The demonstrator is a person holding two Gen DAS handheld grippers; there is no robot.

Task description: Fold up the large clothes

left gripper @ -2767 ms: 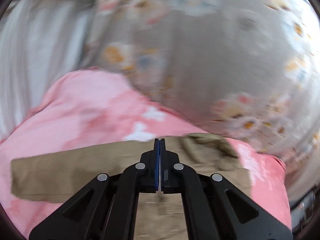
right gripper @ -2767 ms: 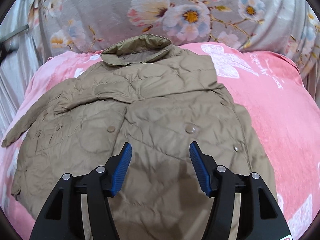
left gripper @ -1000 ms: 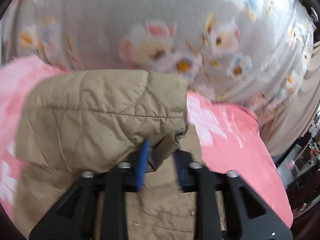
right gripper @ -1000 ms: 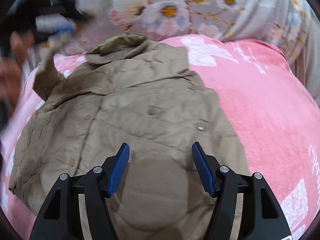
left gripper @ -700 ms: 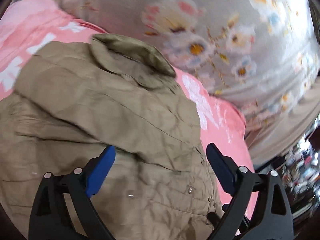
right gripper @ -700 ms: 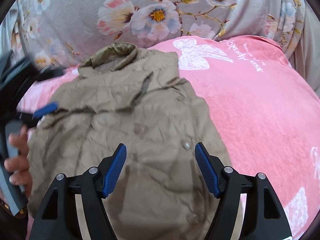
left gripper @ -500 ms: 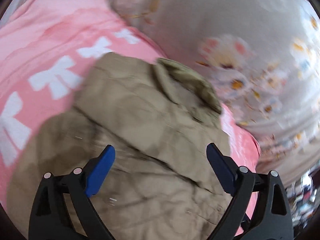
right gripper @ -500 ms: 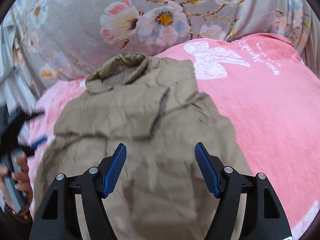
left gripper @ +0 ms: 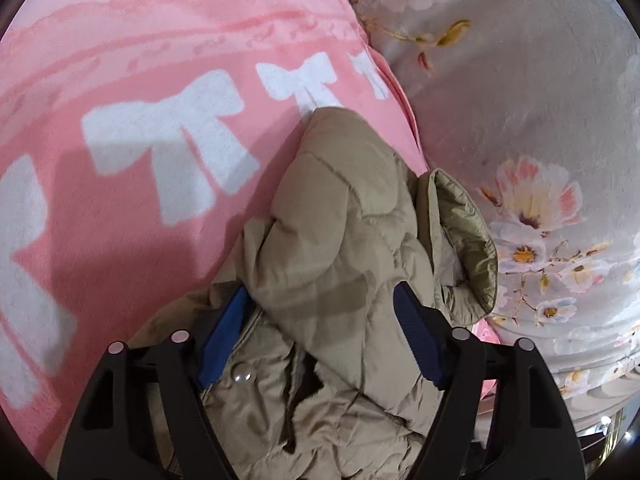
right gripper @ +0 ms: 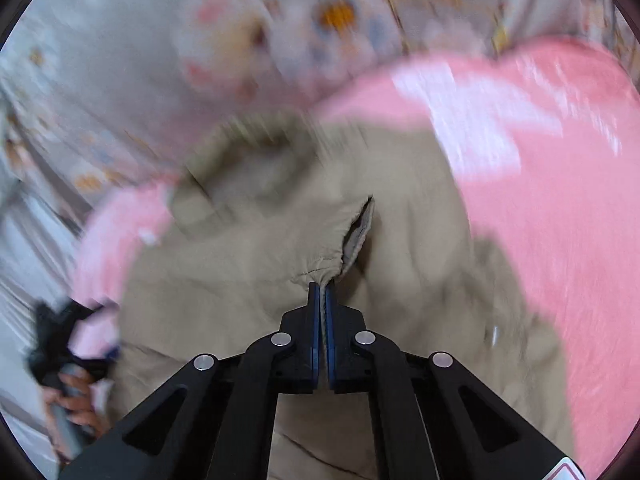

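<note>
A tan quilted jacket [left gripper: 340, 208] lies on a pink blanket [left gripper: 140, 80], its collar [left gripper: 468, 240] to the right in the left wrist view. My left gripper [left gripper: 320, 320] straddles a puffy fold at the jacket's shoulder. Its jaws are closing with that fold between them, and a firm grip does not show. In the blurred right wrist view my right gripper [right gripper: 322, 292] is shut on a pinched fold of the jacket [right gripper: 260, 240] beside a dark slit in the fabric.
Grey floral bedding [left gripper: 520, 80] rises behind the blanket. White bow prints [left gripper: 180, 140] mark the pink blanket to the left of the jacket. A person's hand [right gripper: 76, 404] grips the other tool's handle at the lower left of the right wrist view.
My left gripper let go of the sleeve, opened wide, swung down to the shoulder by the collar, then narrowed. My right gripper moved forward and shut on a jacket fold.
</note>
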